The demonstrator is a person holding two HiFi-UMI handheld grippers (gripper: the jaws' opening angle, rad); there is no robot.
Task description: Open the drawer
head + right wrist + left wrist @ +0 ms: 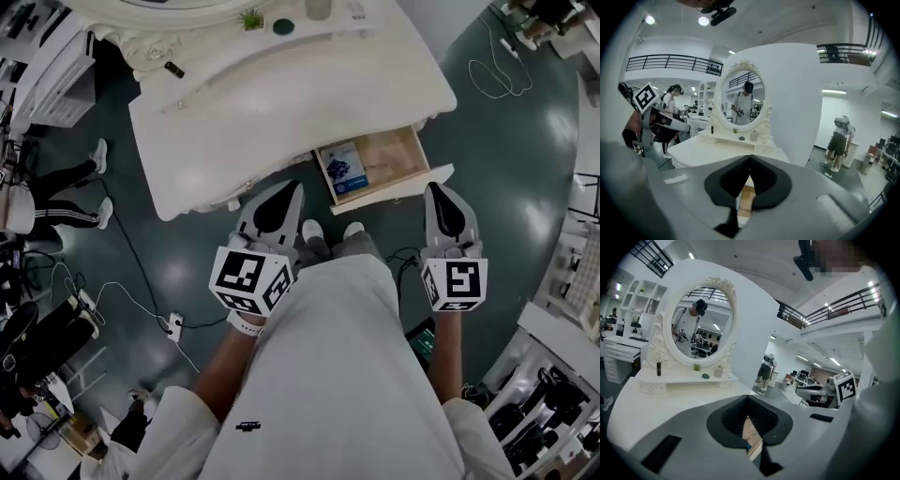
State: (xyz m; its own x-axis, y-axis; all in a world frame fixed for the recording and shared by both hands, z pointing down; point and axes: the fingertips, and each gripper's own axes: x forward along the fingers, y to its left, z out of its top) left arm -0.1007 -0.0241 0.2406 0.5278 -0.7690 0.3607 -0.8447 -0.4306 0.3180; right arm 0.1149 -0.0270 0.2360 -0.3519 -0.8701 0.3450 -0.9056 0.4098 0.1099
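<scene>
The white dressing table (281, 103) stands ahead of me, and its right-hand drawer (396, 155) is pulled out, showing a wooden bottom. A blue and white packet (343, 169) lies in the drawer's left half. My left gripper (291, 187) hovers shut over the table's front edge, left of the drawer, holding nothing. My right gripper (435, 189) is shut and empty, just right of the drawer's front panel. In the left gripper view the left gripper (747, 398) has its jaws meeting at the tips. The right gripper (750, 157) shows the same, with the drawer's wood (746, 199) below.
An oval mirror (698, 326) tops the table, with a small plant (250, 19) and a dark bottle (173, 68) near it. Cables and a power strip (173, 323) lie on the floor at left. Someone's legs (66, 211) are at far left. A person with a headset (841, 140) stands at right.
</scene>
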